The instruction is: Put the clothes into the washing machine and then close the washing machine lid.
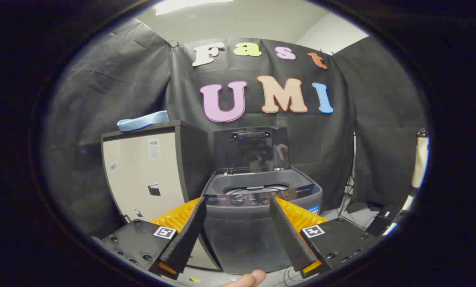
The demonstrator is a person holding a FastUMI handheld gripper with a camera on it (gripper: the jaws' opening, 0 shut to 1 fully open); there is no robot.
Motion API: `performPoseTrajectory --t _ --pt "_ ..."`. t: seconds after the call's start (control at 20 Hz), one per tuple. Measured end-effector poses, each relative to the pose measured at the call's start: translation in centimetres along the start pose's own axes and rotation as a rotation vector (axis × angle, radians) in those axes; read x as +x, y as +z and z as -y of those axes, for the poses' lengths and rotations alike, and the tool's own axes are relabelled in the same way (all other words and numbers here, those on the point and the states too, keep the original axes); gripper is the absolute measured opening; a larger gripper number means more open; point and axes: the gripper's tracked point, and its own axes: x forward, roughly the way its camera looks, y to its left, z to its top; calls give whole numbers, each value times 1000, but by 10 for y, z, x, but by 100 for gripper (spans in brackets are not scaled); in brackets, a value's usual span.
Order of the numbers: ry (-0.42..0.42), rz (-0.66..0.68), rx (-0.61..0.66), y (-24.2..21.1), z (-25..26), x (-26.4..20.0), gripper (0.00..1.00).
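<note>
The booth's black cloth wall (pixel 114 87) hangs behind everything; against it stands a tall cabinet (pixel 146 175) with a pale side, just left of the washing machine (pixel 257 215); the machine sits on the floor beyond the fingers, its lid (pixel 251 149) raised upright and the drum opening bare to view; a light blue folded cloth (pixel 142 120) lies on top of the cabinet; the tool (pixel 238 203) is spread wide, holding nothing, its fingers framing the machine's front; a fingertip (pixel 247 278) shows below them.
</note>
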Motion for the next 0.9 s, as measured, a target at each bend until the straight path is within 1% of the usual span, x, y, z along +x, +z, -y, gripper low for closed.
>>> performPoseTrajectory --t 0.5,0.9 --pt "3 -14 -18 -4 -11 0 99" --pt "24 -9 -41 -7 -18 2 99"
